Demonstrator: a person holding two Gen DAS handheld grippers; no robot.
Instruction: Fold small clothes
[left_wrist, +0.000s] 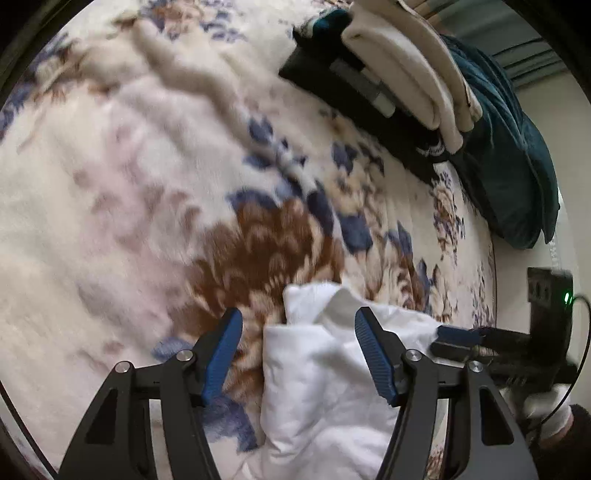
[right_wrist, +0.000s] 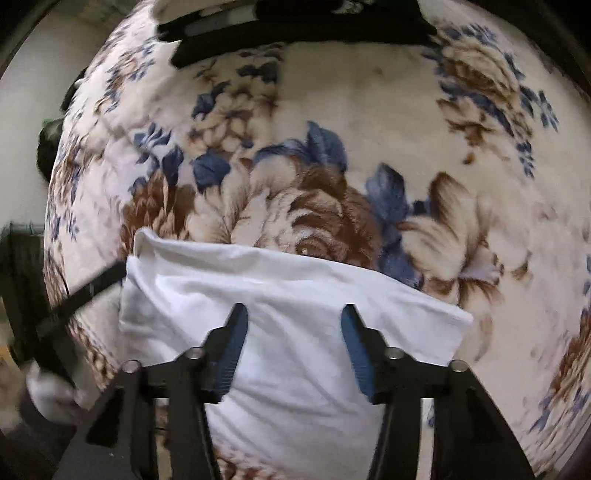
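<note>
Floral fleece blanket covers the whole work surface, cream with brown and blue flowers. Nearest to us in the right wrist view, right gripper hangs over the white garment, jaws spread, nothing pinched between the blue pads. We read the garment as at least once folded: one long straight edge runs across the middle of the frame, layers puffy, not flat. In the left wrist view the left gripper is also spread and empty, garment bunched at bottom centre between and under the fingers. Right gripper shows at the right edge there. Further off, upper right, a stack of folded clothes sits on the blanket, likely done pieces. Left to do, we think: flatten or fold again, then stack.
</note>
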